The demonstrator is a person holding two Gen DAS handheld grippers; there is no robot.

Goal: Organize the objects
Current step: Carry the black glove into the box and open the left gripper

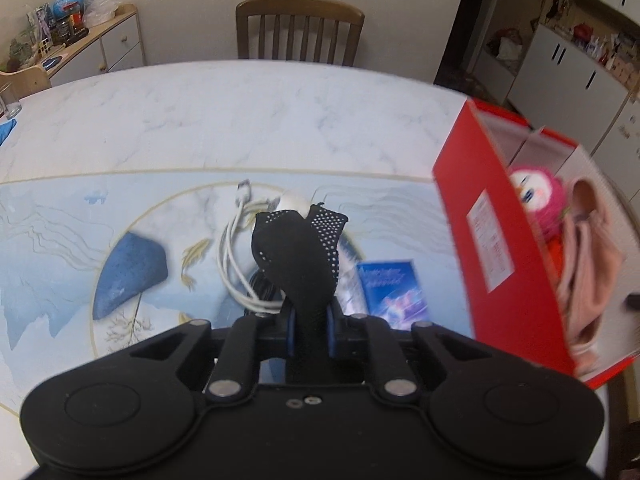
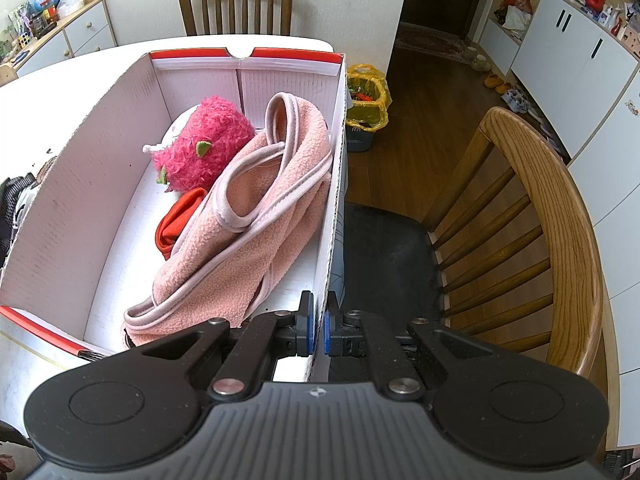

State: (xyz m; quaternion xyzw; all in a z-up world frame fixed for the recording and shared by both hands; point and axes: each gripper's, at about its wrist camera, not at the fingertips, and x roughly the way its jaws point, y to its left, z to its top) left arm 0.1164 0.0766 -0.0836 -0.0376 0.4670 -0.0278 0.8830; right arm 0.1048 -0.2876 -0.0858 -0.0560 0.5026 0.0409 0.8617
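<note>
Black dotted sock [image 1: 298, 256] dangles pinched in the left gripper [image 1: 311, 322] above the table [image 1: 240, 112]; right gripper [image 2: 318, 330] clamps the red box [image 2: 334, 216] wall. Best swing over, release above the pink fleece [image 2: 240, 236].

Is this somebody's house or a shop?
Most likely a home dining room: wooden slat-back chairs stand around a marble-patterned table, a white cupboard has clutter on top, and slippers lie on the wooden floor.
</note>
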